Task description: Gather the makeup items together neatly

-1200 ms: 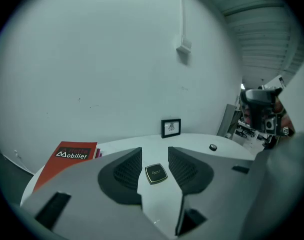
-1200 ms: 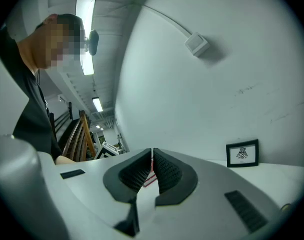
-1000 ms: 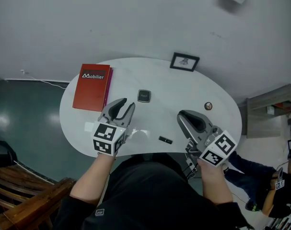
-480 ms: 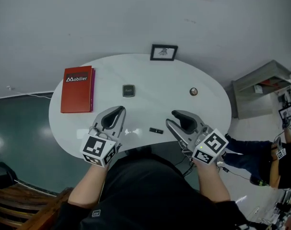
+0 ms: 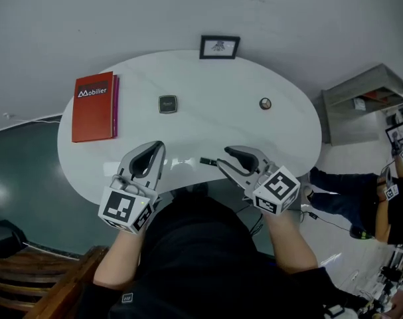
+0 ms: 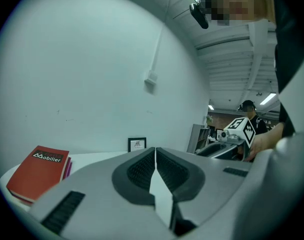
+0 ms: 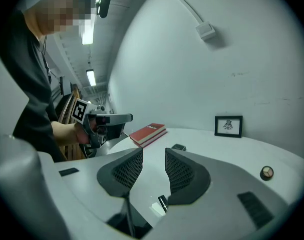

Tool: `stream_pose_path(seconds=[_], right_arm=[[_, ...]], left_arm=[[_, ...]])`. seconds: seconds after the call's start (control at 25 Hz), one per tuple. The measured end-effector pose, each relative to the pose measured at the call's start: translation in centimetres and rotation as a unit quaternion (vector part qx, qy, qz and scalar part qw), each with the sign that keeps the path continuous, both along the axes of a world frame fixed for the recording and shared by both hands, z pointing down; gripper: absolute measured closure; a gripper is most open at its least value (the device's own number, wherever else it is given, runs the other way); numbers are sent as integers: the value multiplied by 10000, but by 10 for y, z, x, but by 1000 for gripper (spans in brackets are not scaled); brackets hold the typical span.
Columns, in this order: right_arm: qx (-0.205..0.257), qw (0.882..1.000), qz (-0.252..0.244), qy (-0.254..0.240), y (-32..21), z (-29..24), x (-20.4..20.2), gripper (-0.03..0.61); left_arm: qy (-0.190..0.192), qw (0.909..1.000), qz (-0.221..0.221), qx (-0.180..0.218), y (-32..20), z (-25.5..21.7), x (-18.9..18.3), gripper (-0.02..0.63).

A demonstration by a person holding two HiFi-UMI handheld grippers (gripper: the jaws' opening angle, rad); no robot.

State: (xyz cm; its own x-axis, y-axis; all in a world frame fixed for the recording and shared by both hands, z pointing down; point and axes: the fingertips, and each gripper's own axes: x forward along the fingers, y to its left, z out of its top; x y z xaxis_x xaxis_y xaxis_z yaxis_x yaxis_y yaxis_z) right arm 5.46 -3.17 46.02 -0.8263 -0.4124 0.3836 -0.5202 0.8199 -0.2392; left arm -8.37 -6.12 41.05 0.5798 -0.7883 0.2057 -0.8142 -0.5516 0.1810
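On the white oval worktop (image 5: 208, 78), three makeup items lie scattered. A square black compact (image 5: 167, 104) sits toward the left, a little right of the red book (image 5: 93, 106). A small round pot (image 5: 265, 103) is well apart to the right. A short black tube (image 5: 208, 161) lies at the near edge. No item touches another. A framed picture (image 5: 219, 46) stands at the far rim.

Left tongs (image 5: 158, 147): pressed together with nothing between them, over the near edge, left of the tube.

Right tongs (image 5: 224, 157): standing apart, tips pointed left at the tube. Your right gripper view shows the tube lying on the worktop low in the gap between the pads. Neither pad presses on it, so it is not held.

Judgement: the gathering looks barely begun, and the step in hand is the pick-up of the tube with your right tongs.

Next move: lower the tongs, centre the gap over the tube, then close gently. The tube is thin and looks likely to roll or skid off the near edge if nudged. Then carry it toward the compact, the natural collecting spot, and set it down just beside it. The round pot needs its own pass.
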Motion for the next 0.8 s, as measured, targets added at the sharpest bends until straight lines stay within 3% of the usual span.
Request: stream_pose_path(seconds=[0.28,0.4,0.8], right_arm=[[-396,9983,-183,391,8,59,0,457],[-392,9955,-344,796,10,85,-1,457],[-687,9740,-783,2010,24,170,2,457]], left_arm=[[-4,9994,5,-348,7,32,5,594],[1,9991,56,-412,7,41,10,594],[-81,9979,109,-629,9,66,7,594]])
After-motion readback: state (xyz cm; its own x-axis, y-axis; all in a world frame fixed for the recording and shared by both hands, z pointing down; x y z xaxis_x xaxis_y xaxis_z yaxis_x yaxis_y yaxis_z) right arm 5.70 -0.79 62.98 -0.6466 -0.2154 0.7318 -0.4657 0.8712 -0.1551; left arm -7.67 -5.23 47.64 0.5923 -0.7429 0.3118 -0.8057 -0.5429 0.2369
